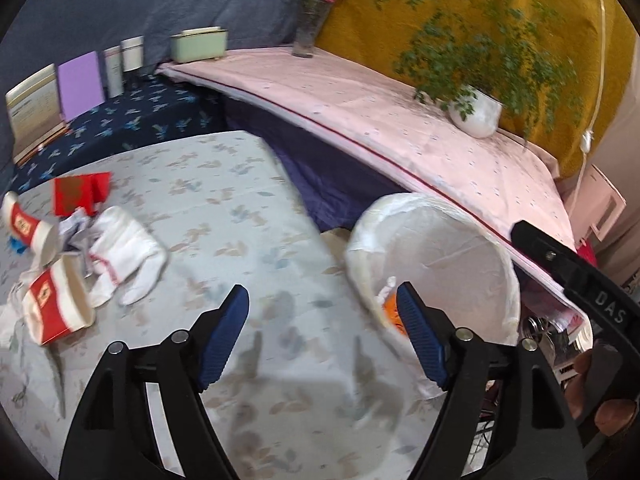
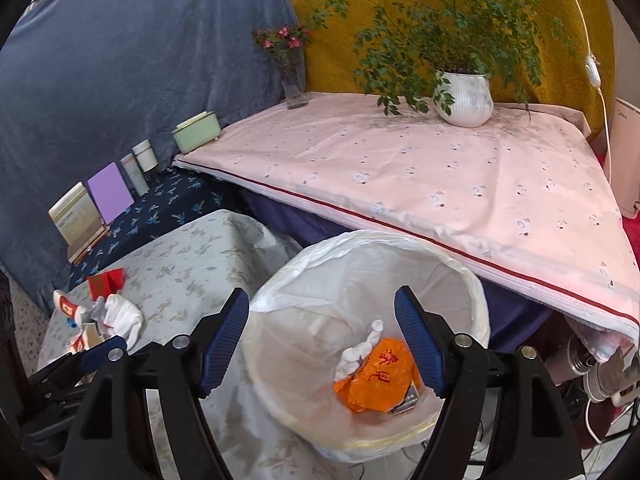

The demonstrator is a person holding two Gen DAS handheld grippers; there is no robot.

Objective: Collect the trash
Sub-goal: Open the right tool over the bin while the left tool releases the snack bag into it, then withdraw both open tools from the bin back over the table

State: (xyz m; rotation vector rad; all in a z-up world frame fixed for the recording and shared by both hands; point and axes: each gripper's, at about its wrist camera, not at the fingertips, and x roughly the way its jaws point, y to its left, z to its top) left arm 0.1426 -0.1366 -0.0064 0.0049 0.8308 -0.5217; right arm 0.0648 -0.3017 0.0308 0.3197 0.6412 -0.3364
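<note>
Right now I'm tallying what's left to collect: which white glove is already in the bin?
The small crumpled white glove beside the orange wrapper inside the lined bin; the larger glove lies on the table.

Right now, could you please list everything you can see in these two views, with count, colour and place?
Lined round waste bin: one, white bag, beside the low table.
Orange crumpled wrapper: one, inside the bin.
White crumpled tissue: one, in the bin beside the wrapper.
Leaf-print tablecloth: one, pale grey, over the low table.
Red-and-white paper cups: two, lying on the tablecloth's left side.
White cloth glove: one, beside the cups.
Red paper packet: one, behind the glove.
Pink dotted sheet: one, on the higher surface.
White potted plant: one, green leaves, on the sheet.
Glass vase of pink flowers: one, at the sheet's far corner.
Pale green box: one, by the blue backdrop.
Left gripper: black, blue pads, open, empty.
Right gripper: same, open over the bin.
</note>
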